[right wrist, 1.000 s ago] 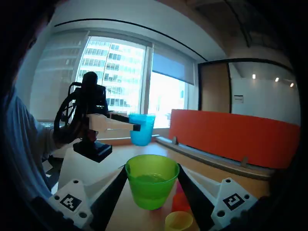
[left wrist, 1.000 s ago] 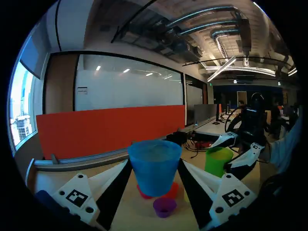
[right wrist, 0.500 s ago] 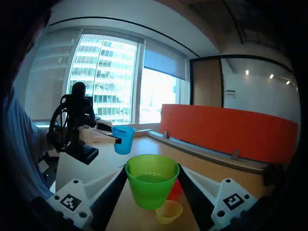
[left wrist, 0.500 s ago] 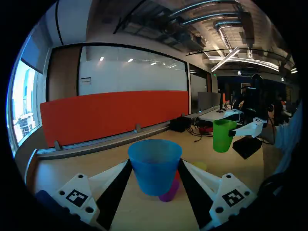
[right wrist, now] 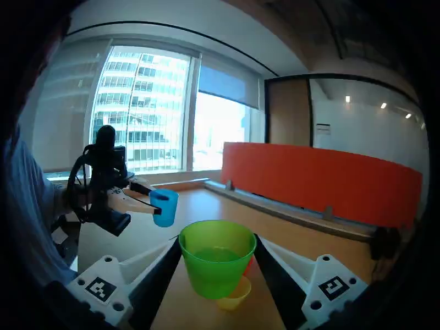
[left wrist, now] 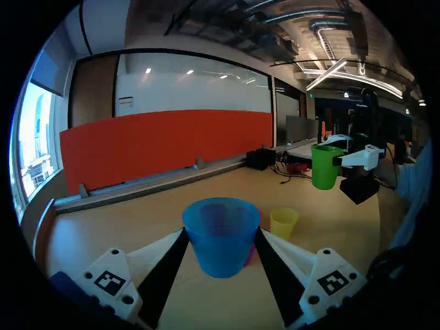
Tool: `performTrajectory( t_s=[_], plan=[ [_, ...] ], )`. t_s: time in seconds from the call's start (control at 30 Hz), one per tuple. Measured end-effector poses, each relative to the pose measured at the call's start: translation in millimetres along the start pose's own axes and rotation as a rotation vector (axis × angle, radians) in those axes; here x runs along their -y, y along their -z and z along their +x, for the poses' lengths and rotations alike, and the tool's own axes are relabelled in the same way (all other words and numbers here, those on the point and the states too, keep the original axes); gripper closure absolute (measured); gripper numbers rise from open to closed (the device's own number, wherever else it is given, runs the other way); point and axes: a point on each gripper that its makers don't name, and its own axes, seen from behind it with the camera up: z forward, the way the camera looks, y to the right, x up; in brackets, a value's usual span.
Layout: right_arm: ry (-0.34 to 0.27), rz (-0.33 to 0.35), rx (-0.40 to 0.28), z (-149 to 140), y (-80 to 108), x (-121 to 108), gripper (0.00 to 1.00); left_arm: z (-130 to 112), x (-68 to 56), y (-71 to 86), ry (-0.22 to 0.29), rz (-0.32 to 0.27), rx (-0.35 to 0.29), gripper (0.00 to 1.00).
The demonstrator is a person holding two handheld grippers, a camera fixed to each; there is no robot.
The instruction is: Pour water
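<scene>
The left hand-held gripper (left wrist: 221,235) is clamped on an upright blue cup (left wrist: 221,247), contents unclear; the right hand-held gripper (right wrist: 217,248) clamps a green cup (right wrist: 216,267) holding some liquid. Just beyond the green cup, a yellow cup (right wrist: 236,296) on the tabletop (right wrist: 220,209) is half hidden.

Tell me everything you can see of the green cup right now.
The green cup is a translucent plastic tumbler, tapering toward its base, with an open round rim. It is upright and held off the wooden table between the two fingers of the right tool, one pressing each side. Liquid appears to fill it partway. A yellow cup sits on the table just below it.
</scene>
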Motion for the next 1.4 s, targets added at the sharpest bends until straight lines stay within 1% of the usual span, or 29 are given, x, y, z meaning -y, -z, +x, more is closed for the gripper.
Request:
performTrajectory(
  t_s=[0.2, 0.4, 0.57, 0.8, 1.1, 1.4],
  plan=[
    [0.011, 0.027, 0.035, -11.4, 5.8, 4.7, 0.07, -12.3, 0.7, 0.2, 0.004, -0.004, 0.034, 0.16],
    [0.010, 0.051, 0.085, -27.9, 8.7, 5.9, 0.07, -23.6, 0.6, -2.1, -0.011, -0.010, 0.066, 0.16],
    [0.017, 0.076, 0.139, -43.7, 12.8, 7.1, 0.07, -35.3, 1.9, -3.7, -0.018, -0.014, 0.102, 0.16],
    [0.038, 0.101, 0.221, -66.6, 17.2, 7.3, 0.07, -52.0, -1.2, -7.5, -0.026, -0.029, 0.156, 0.15],
    [0.055, 0.130, 0.296, -89.5, 18.8, 11.5, 0.07, -73.1, -5.8, -13.1, -0.043, -0.051, 0.226, 0.16],
    [0.074, 0.152, 0.359, -112.9, 17.5, 14.6, 0.07, -90.1, -2.8, -18.1, -0.051, -0.054, 0.270, 0.15]
  ],
)
